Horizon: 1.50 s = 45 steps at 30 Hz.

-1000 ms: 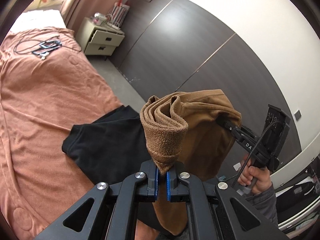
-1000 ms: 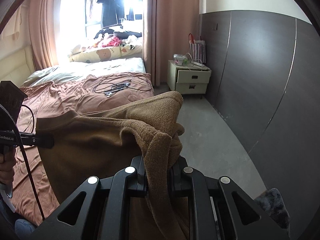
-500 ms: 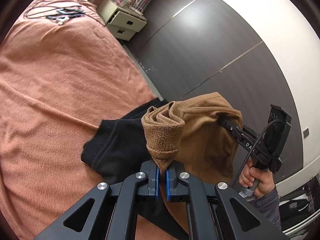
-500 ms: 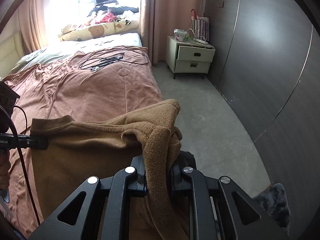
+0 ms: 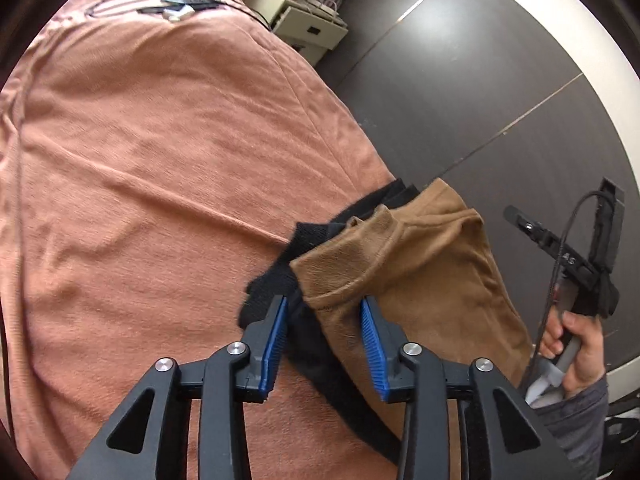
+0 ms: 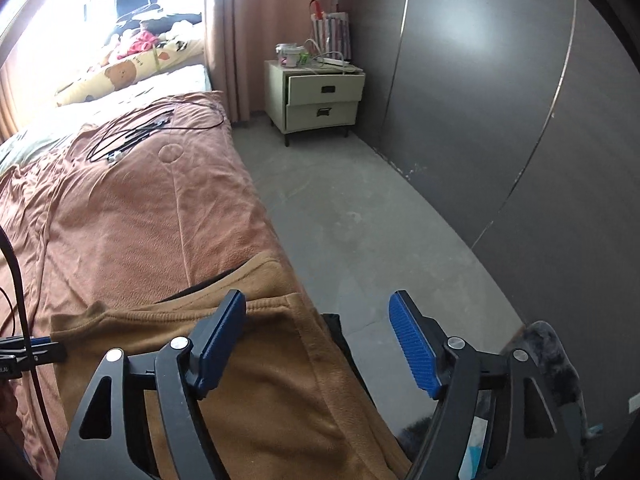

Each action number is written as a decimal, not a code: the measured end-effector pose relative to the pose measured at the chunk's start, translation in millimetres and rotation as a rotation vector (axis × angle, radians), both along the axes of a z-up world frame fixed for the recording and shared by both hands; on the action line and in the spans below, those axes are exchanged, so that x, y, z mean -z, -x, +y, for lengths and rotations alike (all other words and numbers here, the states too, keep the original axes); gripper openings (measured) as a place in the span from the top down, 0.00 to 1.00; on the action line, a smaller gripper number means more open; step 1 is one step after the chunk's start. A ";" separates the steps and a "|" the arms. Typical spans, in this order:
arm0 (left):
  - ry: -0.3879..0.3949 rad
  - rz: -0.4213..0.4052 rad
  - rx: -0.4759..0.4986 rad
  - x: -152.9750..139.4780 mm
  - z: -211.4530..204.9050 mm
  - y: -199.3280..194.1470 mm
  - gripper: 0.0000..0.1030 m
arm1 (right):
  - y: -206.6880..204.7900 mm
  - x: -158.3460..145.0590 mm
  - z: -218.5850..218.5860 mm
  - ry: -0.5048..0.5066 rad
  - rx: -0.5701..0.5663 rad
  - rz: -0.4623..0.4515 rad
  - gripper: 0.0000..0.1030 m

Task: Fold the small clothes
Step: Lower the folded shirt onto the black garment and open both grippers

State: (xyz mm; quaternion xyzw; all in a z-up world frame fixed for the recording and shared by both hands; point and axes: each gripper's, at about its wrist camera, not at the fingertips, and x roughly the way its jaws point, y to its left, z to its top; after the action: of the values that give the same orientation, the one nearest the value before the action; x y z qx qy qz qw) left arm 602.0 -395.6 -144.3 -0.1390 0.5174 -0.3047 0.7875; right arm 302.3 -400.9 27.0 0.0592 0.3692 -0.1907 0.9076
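Observation:
A brown garment (image 5: 420, 264) lies folded on top of a black garment (image 5: 272, 280) at the bed's near edge. My left gripper (image 5: 324, 314) hovers just above the brown cloth's near corner. Its jaws are opening, and the blue pads (image 5: 276, 332) do not press on the cloth between them. In the right wrist view the brown garment (image 6: 260, 360) spreads under my right gripper (image 6: 318, 320). Those jaws are also opening, standing wide with nothing pinched. The right gripper (image 5: 560, 256) shows at the right of the left wrist view, held by a hand (image 5: 576, 344).
The pink-brown bed cover (image 6: 140, 220) stretches away, with black cables (image 6: 136, 136) on it further up. A cream nightstand (image 6: 320, 100) stands beyond on the grey floor (image 6: 360, 220). A dark panelled wall (image 6: 520, 120) runs along the right. A grey fluffy item (image 6: 552, 344) lies beside my right gripper.
Both grippers have come down toward the bed's edge and opened, letting go of the brown garment. It hung bunched from both pairs of jaws and now rests on the black one.

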 end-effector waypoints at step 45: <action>-0.067 0.001 -0.001 6.7 -16.9 28.7 0.52 | 101.6 73.4 -40.6 -0.187 0.038 0.134 0.71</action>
State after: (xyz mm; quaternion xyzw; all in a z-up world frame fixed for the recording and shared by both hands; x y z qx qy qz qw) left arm 573.3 -412.4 -151.0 -0.1129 0.5275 -0.2869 0.7916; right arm 200.7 -441.5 -46.5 0.1376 0.4440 -0.1761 0.8677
